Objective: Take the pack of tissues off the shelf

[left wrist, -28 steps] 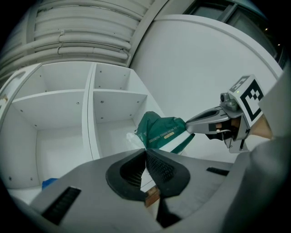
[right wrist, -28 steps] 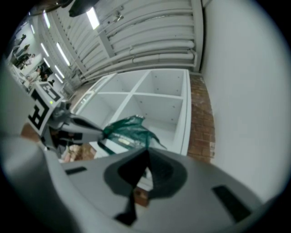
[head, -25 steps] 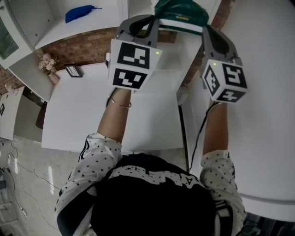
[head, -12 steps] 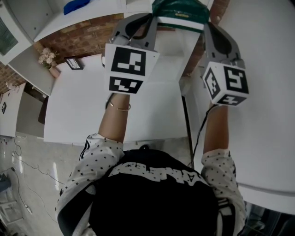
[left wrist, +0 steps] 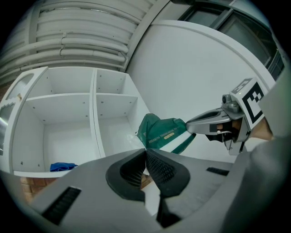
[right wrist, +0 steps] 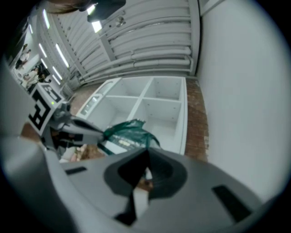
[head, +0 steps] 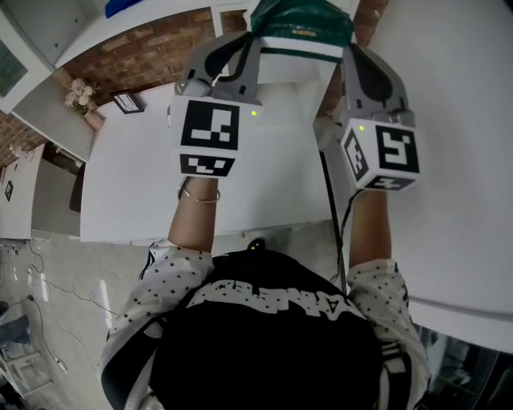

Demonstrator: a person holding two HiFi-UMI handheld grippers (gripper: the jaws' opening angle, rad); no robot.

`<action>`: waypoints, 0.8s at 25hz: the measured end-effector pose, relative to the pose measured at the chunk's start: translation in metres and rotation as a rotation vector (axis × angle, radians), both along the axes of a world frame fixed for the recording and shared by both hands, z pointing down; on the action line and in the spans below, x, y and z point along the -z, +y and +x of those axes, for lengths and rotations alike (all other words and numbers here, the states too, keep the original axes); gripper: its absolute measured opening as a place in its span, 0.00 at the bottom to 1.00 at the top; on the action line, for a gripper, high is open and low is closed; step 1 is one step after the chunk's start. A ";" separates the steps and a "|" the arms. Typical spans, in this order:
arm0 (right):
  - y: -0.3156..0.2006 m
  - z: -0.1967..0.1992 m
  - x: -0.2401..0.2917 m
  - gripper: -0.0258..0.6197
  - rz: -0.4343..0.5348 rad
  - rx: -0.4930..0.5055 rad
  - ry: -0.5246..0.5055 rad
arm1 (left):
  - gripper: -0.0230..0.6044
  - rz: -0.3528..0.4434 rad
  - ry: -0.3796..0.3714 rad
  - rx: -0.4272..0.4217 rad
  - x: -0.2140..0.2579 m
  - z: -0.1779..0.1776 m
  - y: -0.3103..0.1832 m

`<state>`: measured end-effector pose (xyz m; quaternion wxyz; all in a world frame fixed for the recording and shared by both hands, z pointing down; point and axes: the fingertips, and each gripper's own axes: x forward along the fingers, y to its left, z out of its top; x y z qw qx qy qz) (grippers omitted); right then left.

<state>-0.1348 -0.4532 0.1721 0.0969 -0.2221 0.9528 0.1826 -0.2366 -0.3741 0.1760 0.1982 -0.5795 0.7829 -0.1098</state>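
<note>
Clerk: Room and fittings, what is entered?

Keeper: White shelf unit (left wrist: 68, 113) with open compartments, set against a brick wall (head: 136, 68). One blue cloth (left wrist: 62, 166) is lodged in a lower left compartment. A white desk (head: 136, 192) is recorded below. A small picture frame (head: 128, 102) and a posy of flowers (head: 78, 98) are listed near its far left corner.

Clerk: And the claws?

Keeper: Left gripper (left wrist: 145, 152): jaws closed together, nothing caught between them. Right gripper (right wrist: 146, 157): likewise closed on nothing.

Clerk: Where is the task's item logged?

Keeper: The pack of tissues (head: 300, 20) is squeezed between the two closed grippers, one tip pressed against each end. It is held up past the desk's far edge, in front of the shelf unit. Only the grippers are seen against it.

Clerk: Any writing?

Keeper: Pale print is noted on the green wrapper above a white band, but it is too small to be read. Black-and-white square markers are carried on each gripper's cube (head: 210, 132).
</note>
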 end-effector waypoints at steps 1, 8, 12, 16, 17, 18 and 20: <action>0.000 -0.002 -0.005 0.09 -0.005 0.002 0.001 | 0.10 -0.004 0.001 0.001 -0.005 -0.002 0.000; 0.005 -0.003 -0.031 0.09 -0.054 0.014 0.007 | 0.10 -0.030 0.024 -0.010 -0.030 -0.004 0.004; 0.008 -0.004 -0.044 0.09 -0.072 0.020 0.009 | 0.10 -0.040 0.029 -0.009 -0.042 -0.005 0.008; 0.011 -0.006 -0.050 0.09 -0.078 0.033 0.016 | 0.10 -0.047 0.041 -0.004 -0.048 -0.006 0.011; 0.012 -0.006 -0.053 0.09 -0.081 0.035 0.017 | 0.10 -0.049 0.042 -0.001 -0.051 -0.005 0.013; 0.014 -0.005 -0.057 0.09 -0.085 0.036 0.018 | 0.10 -0.052 0.042 0.002 -0.054 -0.005 0.016; 0.020 -0.005 -0.066 0.09 -0.094 0.042 0.020 | 0.10 -0.060 0.040 0.004 -0.063 -0.004 0.022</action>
